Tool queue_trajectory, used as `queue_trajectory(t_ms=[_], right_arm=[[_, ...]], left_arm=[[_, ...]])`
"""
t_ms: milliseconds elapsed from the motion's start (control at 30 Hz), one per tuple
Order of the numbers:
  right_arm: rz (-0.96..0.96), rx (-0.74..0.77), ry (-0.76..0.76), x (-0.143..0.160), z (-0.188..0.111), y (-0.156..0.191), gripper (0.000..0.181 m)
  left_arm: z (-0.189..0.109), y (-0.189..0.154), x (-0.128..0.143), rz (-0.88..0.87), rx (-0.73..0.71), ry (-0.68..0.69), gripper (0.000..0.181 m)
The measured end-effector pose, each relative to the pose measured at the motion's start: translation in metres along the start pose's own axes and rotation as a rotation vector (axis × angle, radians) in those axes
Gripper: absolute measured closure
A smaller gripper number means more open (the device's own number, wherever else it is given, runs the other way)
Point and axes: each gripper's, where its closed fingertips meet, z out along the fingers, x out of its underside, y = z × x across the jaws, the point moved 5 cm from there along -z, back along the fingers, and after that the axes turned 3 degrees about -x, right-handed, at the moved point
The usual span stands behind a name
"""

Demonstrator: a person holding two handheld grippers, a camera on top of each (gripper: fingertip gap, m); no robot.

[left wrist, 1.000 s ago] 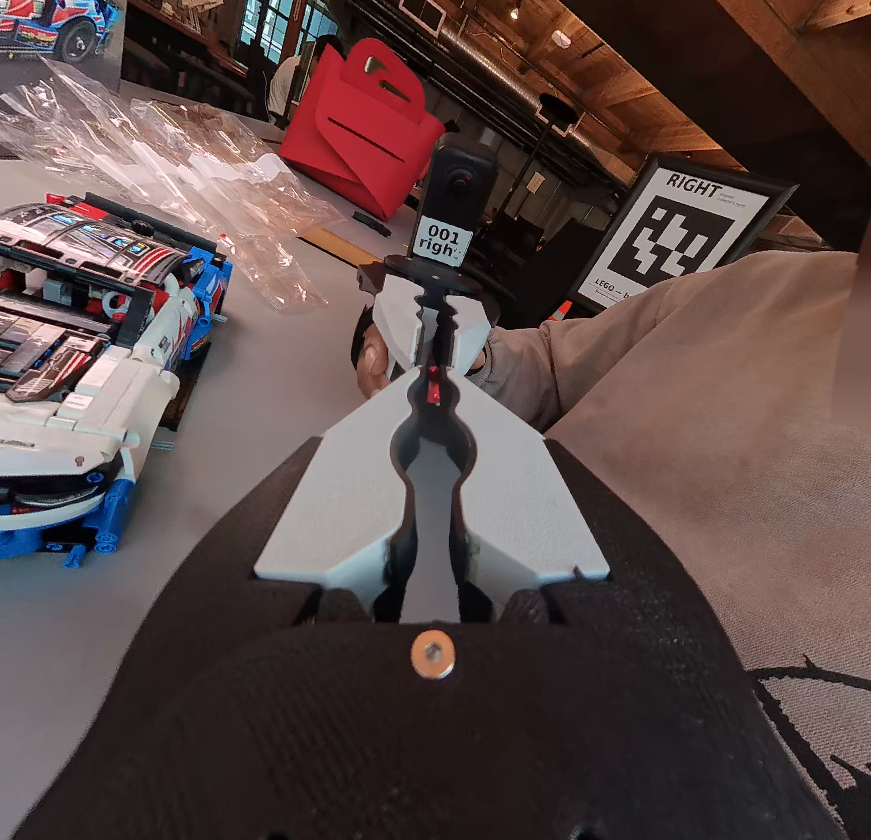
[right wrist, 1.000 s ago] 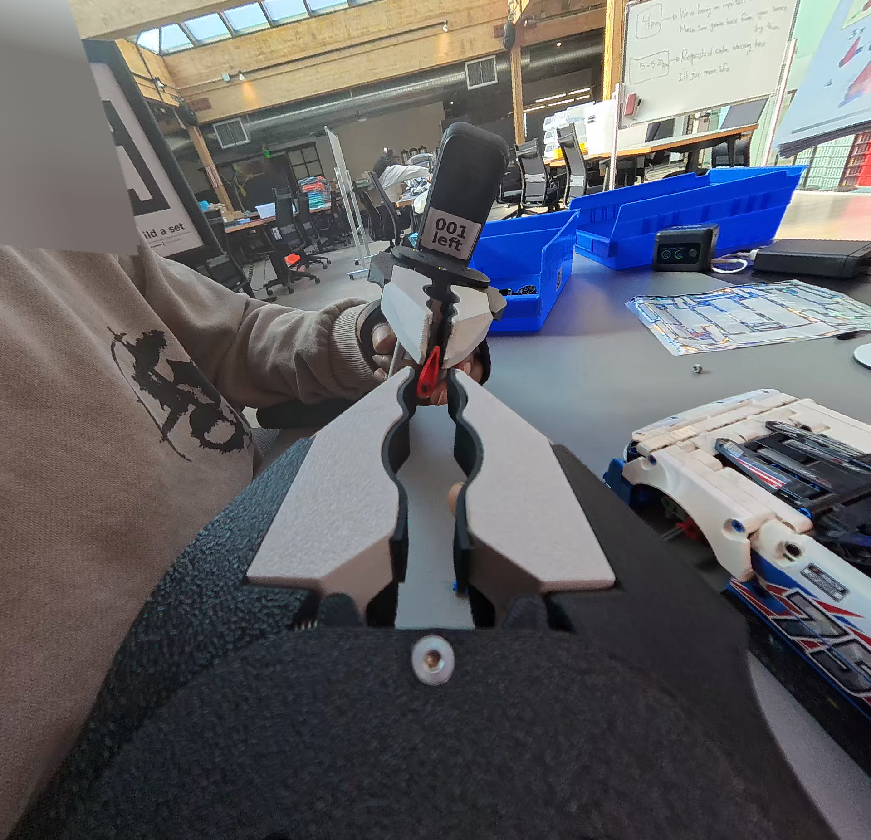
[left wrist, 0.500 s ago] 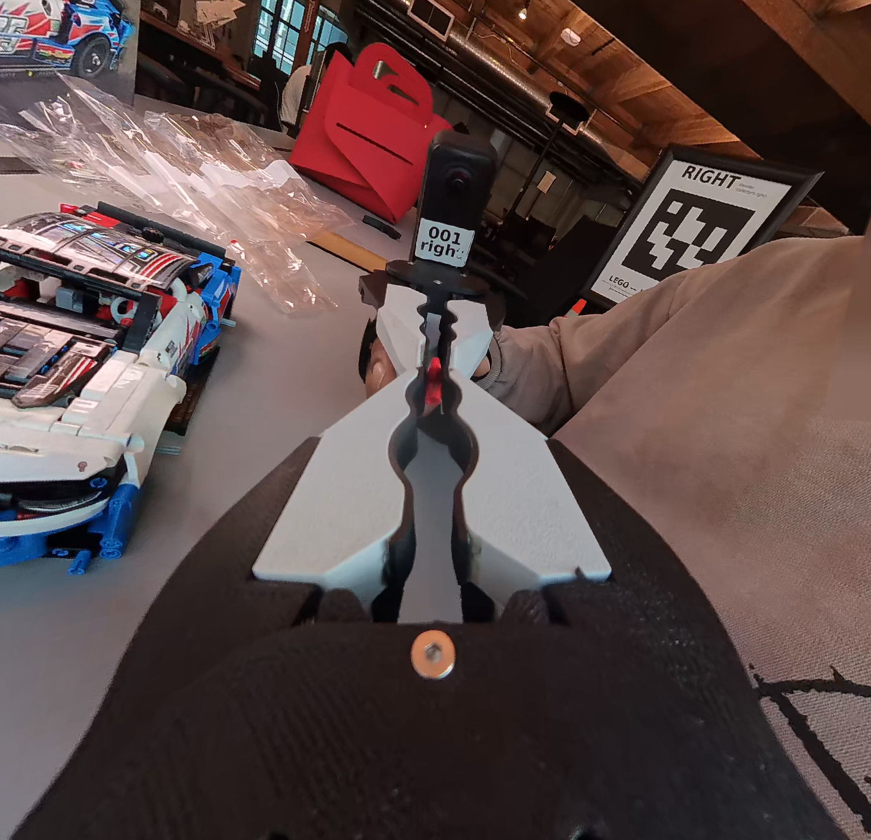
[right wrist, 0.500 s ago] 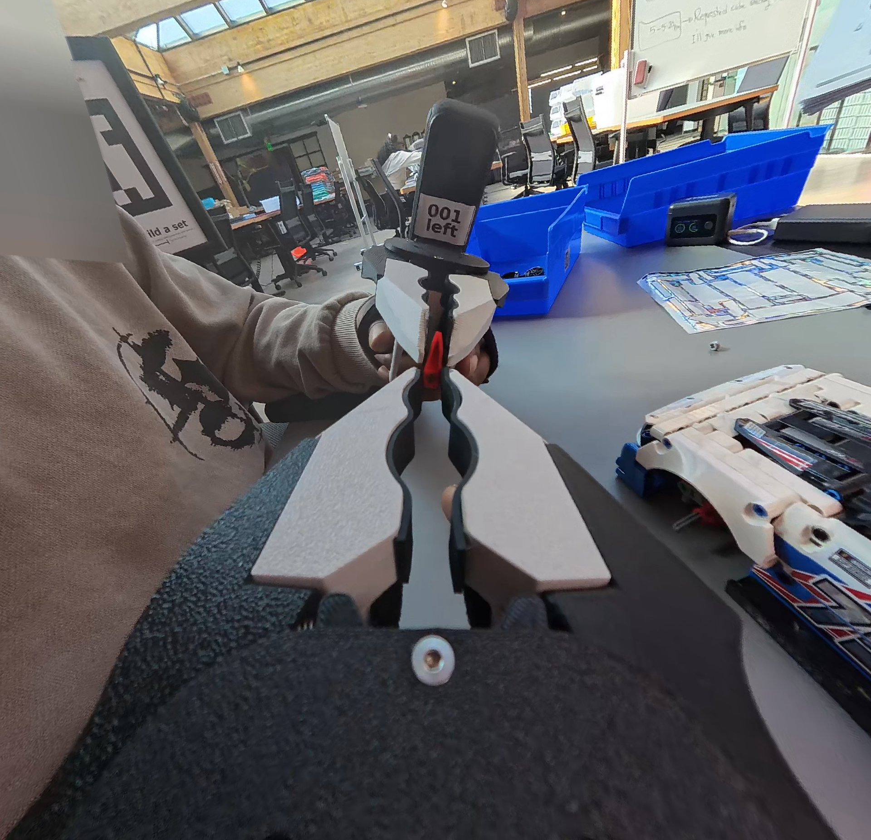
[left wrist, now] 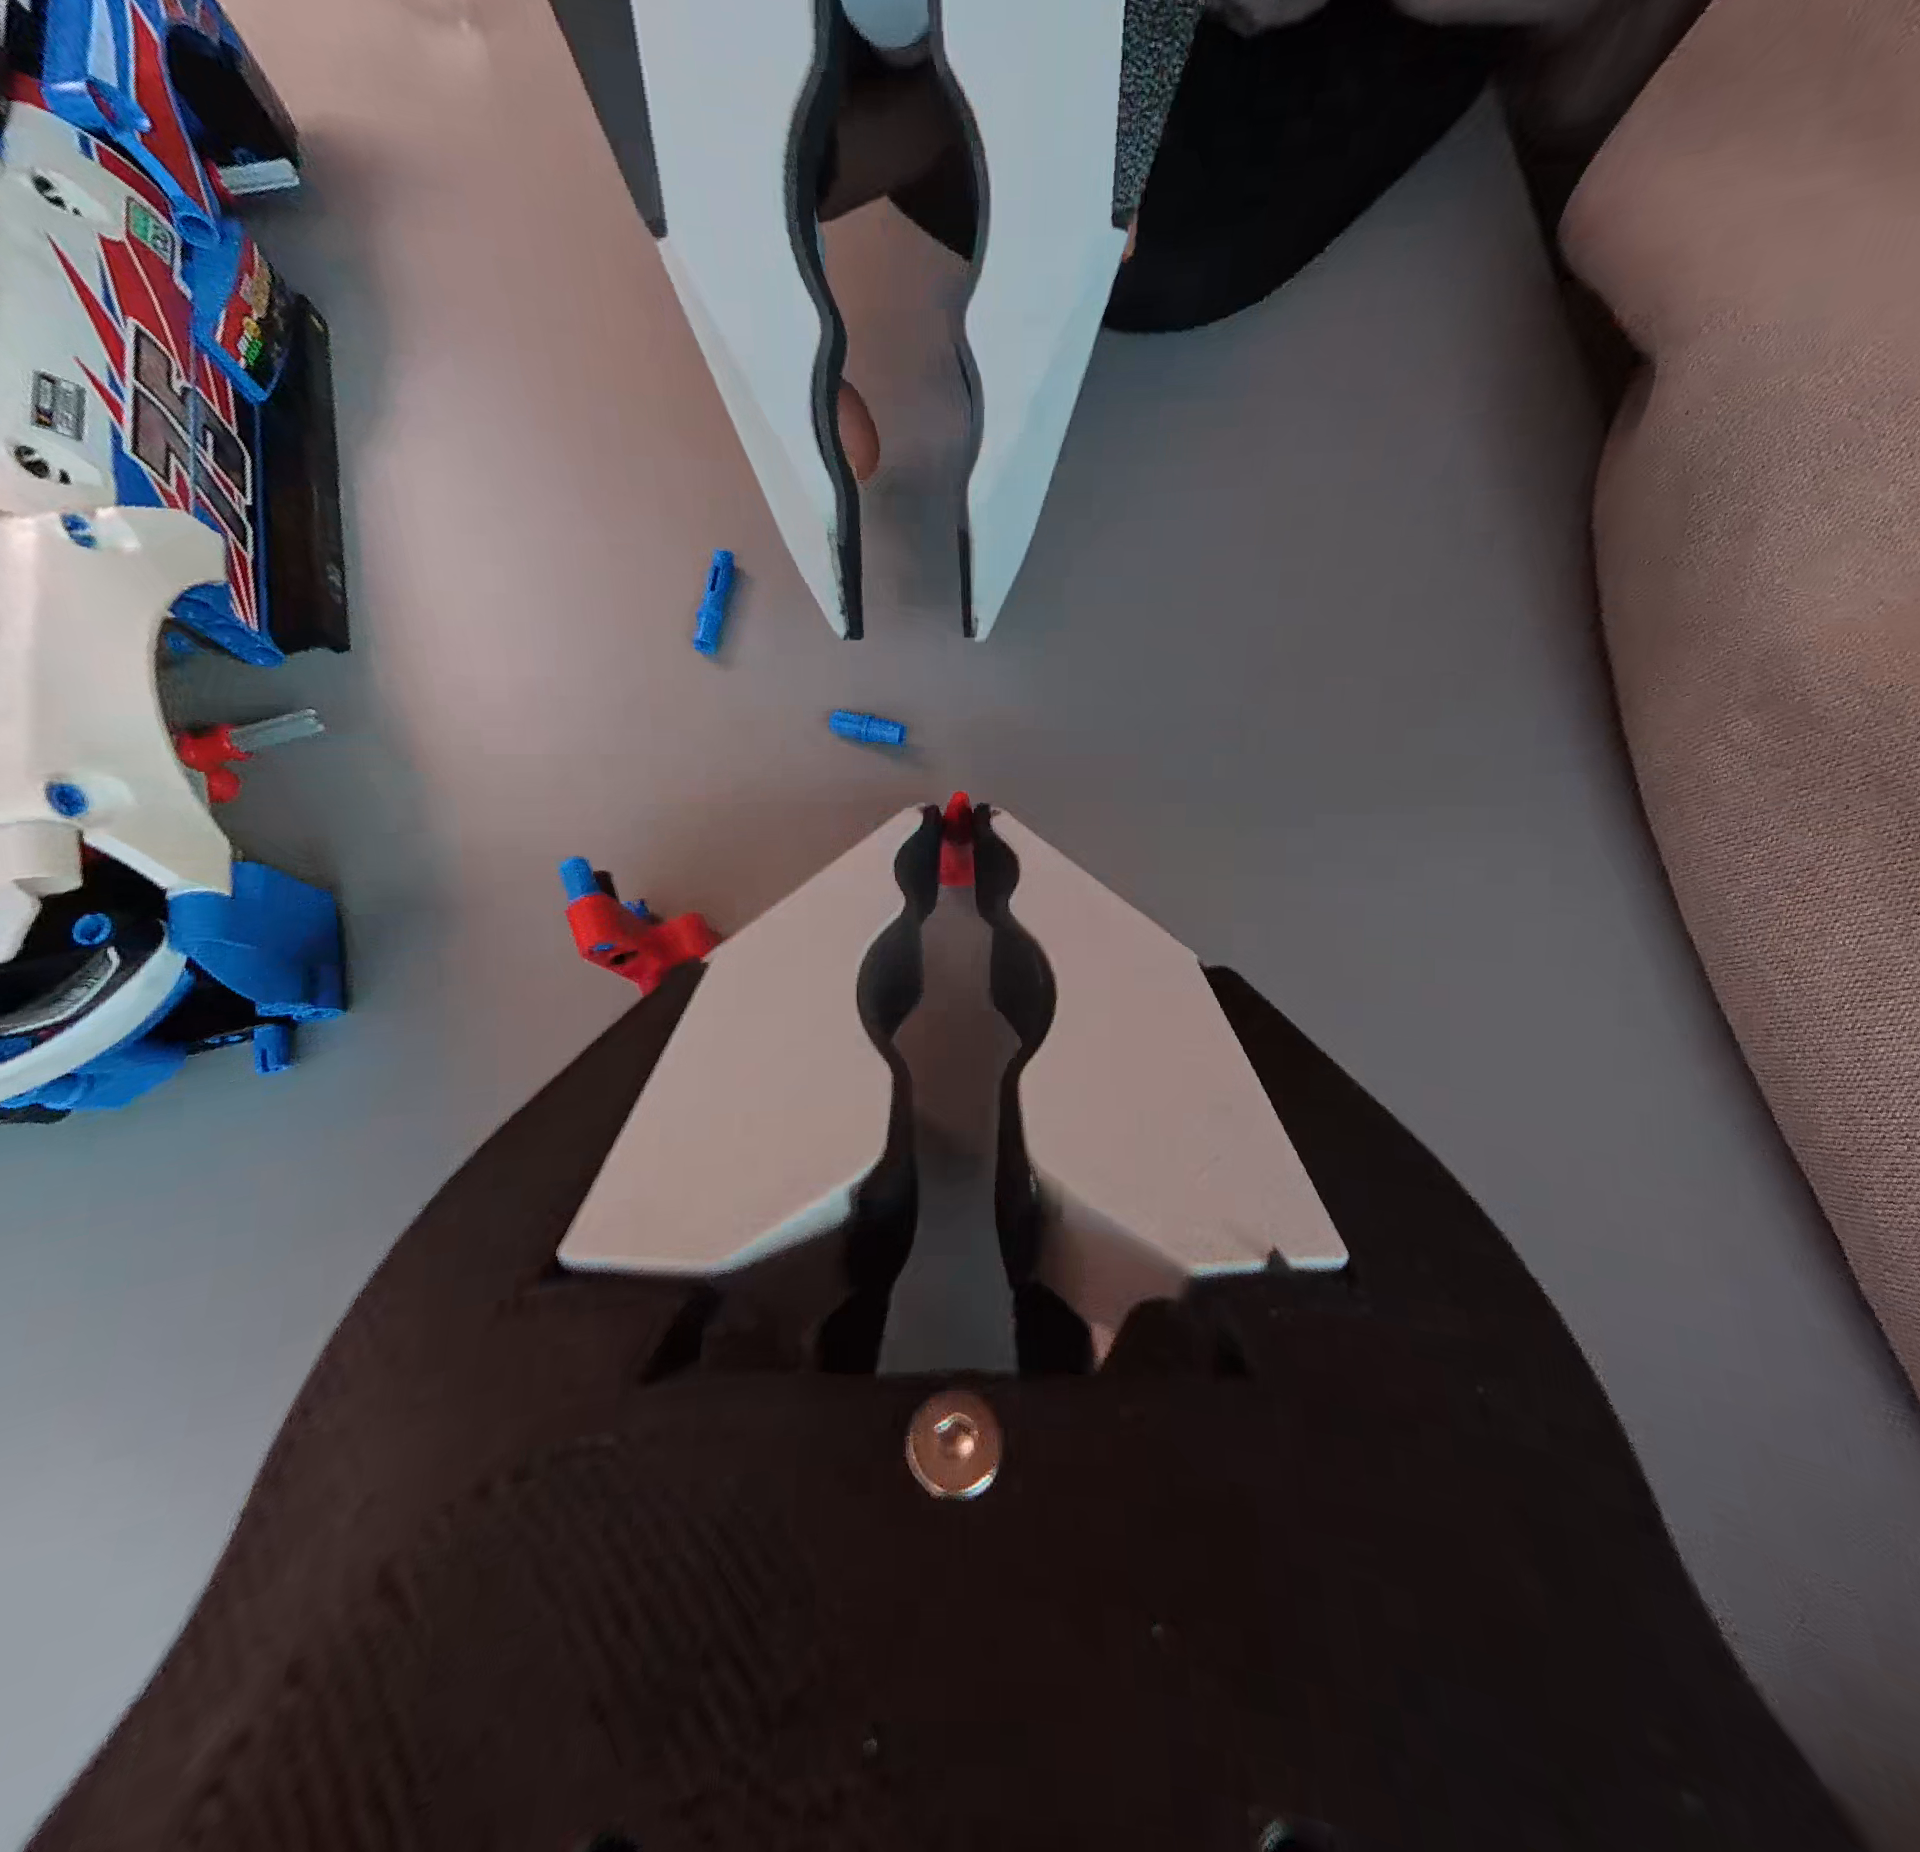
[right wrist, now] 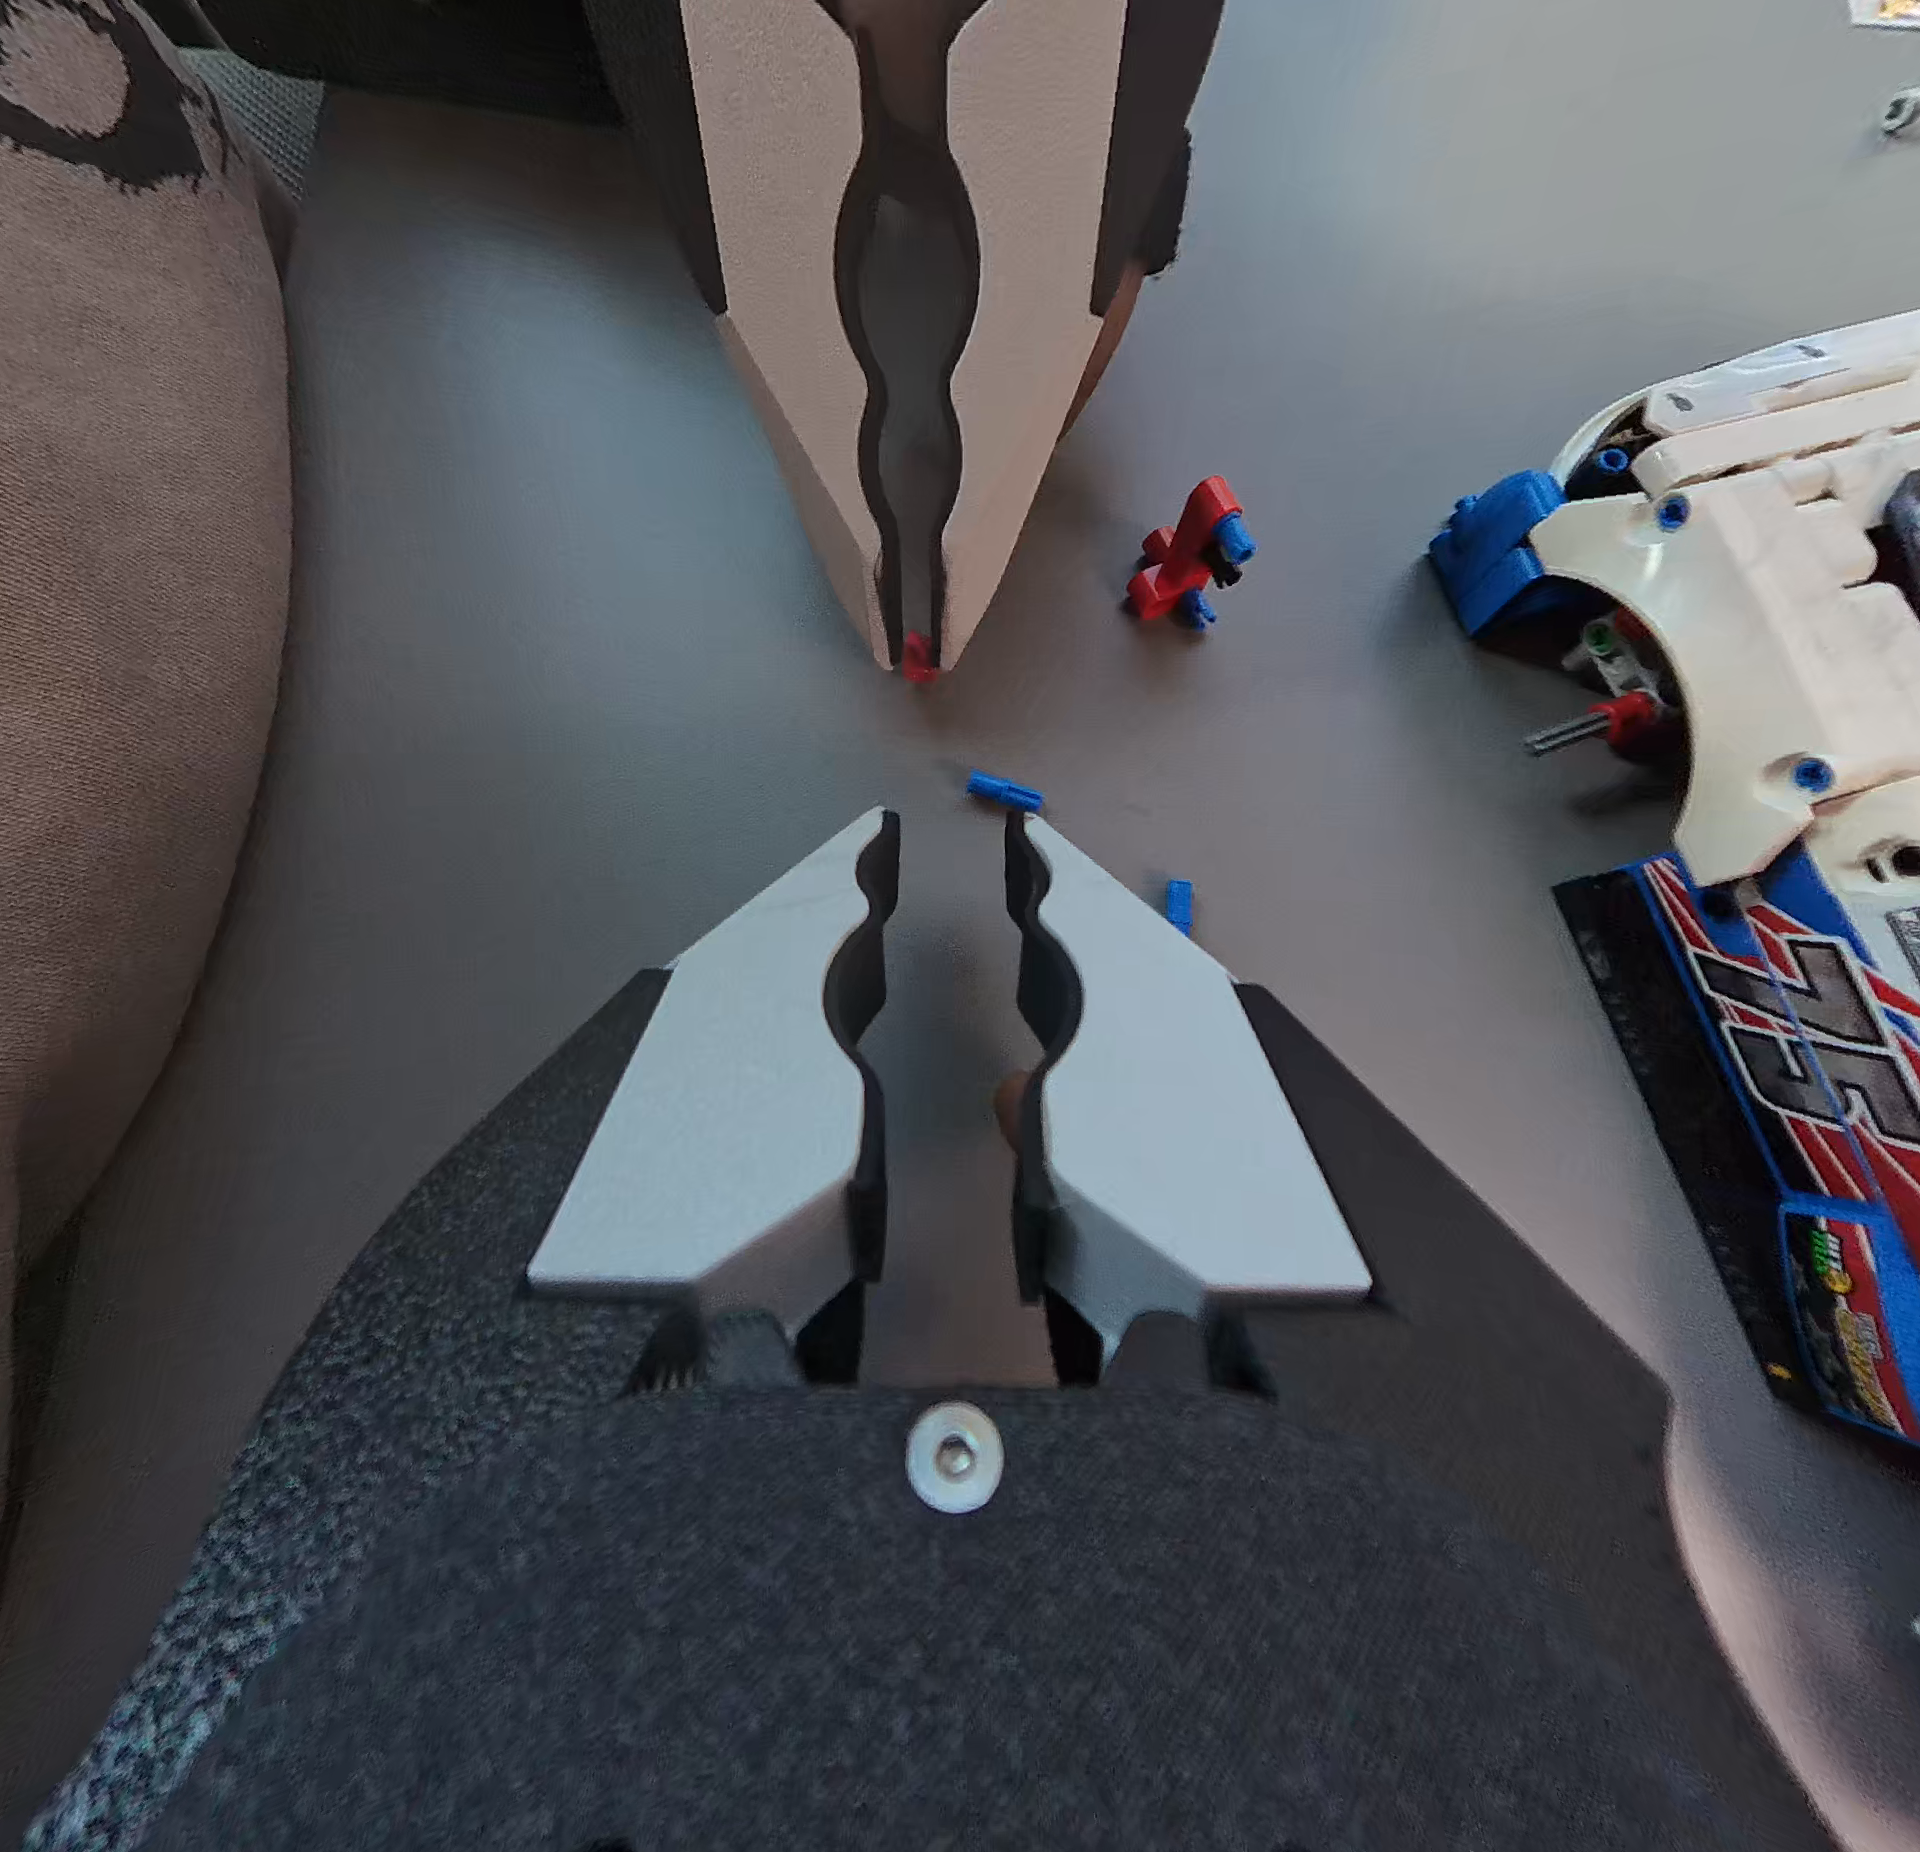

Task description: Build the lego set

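Left claw (left wrist: 957,815) pinches a red piece (left wrist: 956,846); right claw (right wrist: 943,815) is spread over the bench (right wrist: 520,555). A blue pin (right wrist: 1003,789) lies between them. The car (right wrist: 1766,763) bears numeral decals.

left gripper (left wrist: 957,815): pinched closed | right gripper (right wrist: 945,820): parted (tips facing)

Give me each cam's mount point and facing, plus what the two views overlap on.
Left wrist view: on the left gripper, pitched down at the grey table; own jaws shut on a small red piece, beige sleeve at right.
Right wrist view: on the right gripper, also facing down; own jaws open and empty, beige sleeve at left.
Shared: each sees the other gripper tip-to-tip, the blue pin between them, the red-and-blue subassembly and the lego car.
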Motion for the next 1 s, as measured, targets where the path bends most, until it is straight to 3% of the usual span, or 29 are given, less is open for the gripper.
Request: queue_trajectory(t_ms=[500,867,1000], right_arm=[[0.002,0.032,0.023,0.000,0.005,-0.001,0.163],[-0.014,0.060,0.095,-0.004,0.015,-0.005,0.159],[-0.059,0.089,0.152,-0.003,0.017,-0.006,0.180]], left_arm=[[-0.005,0.002,0.004,-0.006,-0.002,0.034,0.170],[-0.022,0.009,-0.003,-0.027,-0.043,-0.016,0.169],[-0.022,0.010,-0.006,-0.046,-0.052,-0.043,0.169]])
